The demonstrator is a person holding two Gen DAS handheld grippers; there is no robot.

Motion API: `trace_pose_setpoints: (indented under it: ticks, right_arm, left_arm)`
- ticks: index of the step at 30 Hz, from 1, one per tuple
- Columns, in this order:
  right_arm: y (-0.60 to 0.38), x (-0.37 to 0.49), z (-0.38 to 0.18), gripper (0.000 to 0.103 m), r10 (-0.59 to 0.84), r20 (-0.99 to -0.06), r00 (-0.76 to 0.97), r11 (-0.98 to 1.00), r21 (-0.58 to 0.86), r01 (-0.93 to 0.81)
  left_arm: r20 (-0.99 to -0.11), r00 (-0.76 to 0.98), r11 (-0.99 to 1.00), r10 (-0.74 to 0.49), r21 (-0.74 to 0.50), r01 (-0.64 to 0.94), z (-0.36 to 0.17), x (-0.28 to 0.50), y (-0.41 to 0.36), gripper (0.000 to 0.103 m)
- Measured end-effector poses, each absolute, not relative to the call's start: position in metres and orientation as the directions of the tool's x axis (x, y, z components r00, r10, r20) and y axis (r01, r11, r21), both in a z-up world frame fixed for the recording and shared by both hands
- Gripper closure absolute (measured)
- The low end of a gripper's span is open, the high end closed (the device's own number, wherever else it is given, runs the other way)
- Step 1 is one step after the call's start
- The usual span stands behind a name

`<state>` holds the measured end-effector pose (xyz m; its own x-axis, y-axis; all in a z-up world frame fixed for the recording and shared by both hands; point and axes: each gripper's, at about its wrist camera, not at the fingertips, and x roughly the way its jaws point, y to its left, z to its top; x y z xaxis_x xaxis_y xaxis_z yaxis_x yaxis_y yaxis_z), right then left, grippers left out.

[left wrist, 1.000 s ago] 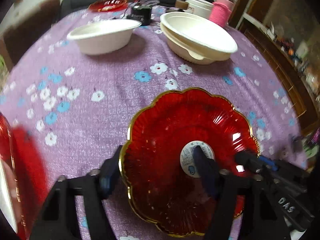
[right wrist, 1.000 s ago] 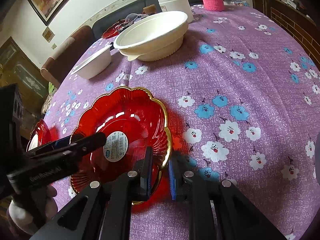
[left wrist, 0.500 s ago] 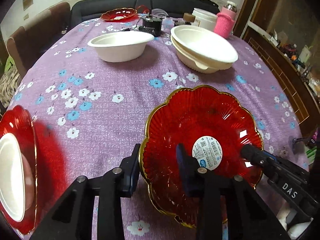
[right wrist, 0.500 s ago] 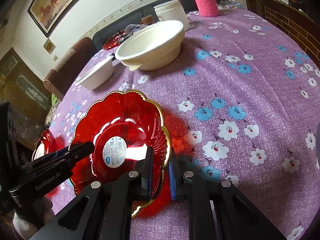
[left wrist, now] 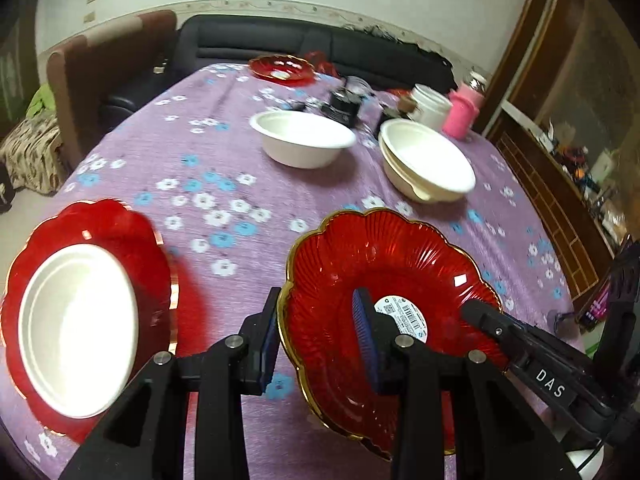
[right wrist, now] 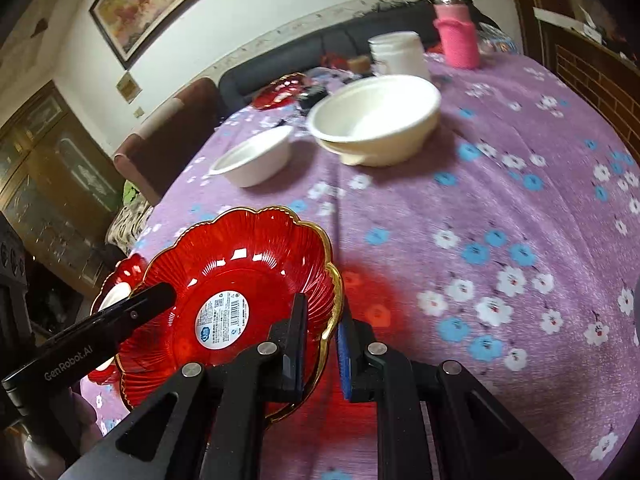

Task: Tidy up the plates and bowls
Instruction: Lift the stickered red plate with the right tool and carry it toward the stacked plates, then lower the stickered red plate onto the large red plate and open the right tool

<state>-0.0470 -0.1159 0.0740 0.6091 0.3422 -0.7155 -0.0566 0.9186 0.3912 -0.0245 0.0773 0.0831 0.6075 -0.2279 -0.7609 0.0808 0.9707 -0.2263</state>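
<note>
A red flower-shaped plate [left wrist: 380, 256] with a gold rim and a round label hangs tilted just above the purple flowered cloth. My left gripper [left wrist: 316, 340] is shut on its left rim, one pad outside and one inside the dish. On the opposite rim my right gripper [right wrist: 320, 344] is shut, and the plate [right wrist: 240, 260] fills the lower left of the right wrist view. A second red plate [left wrist: 156, 248] with a white dish [left wrist: 80, 320] in it lies at the near left. One white bowl [left wrist: 304, 144] and a stack of white bowls [left wrist: 428, 168] stand further back.
A third red plate [left wrist: 280, 68] lies at the far end of the table. A pink bottle [left wrist: 462, 116], a white jar [left wrist: 430, 106] and a black object [left wrist: 344, 106] stand behind the bowls. Chairs and a dark sofa ring the table; wooden furniture is at the right.
My left gripper's jaws narrowed from wide open onto the plate's left rim. Both grippers rose and the plate came up off the cloth. The red plate with the white dish came into view at the left.
</note>
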Motion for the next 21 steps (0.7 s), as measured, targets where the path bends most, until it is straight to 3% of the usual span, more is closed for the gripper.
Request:
trace_pose_setpoints:
  ticks: [11,21]
  right_arm:
    - [-0.050,-0.049,0.111,0.089,0.390,-0.663,0.640,0.915,0.358,-0.186]
    - [0.030,-0.048,0.121,0.089,0.457,-0.648,0.610,0.889,0.321,-0.325]
  left_arm:
    - [-0.686,0.692,0.945,-0.225,-0.326,-0.015,0.114,-0.049,0.157,0.069]
    - [-0.669,0.727,0.913,-0.157,-0.379,-0.151,0.113,-0.071,0.237,0.069]
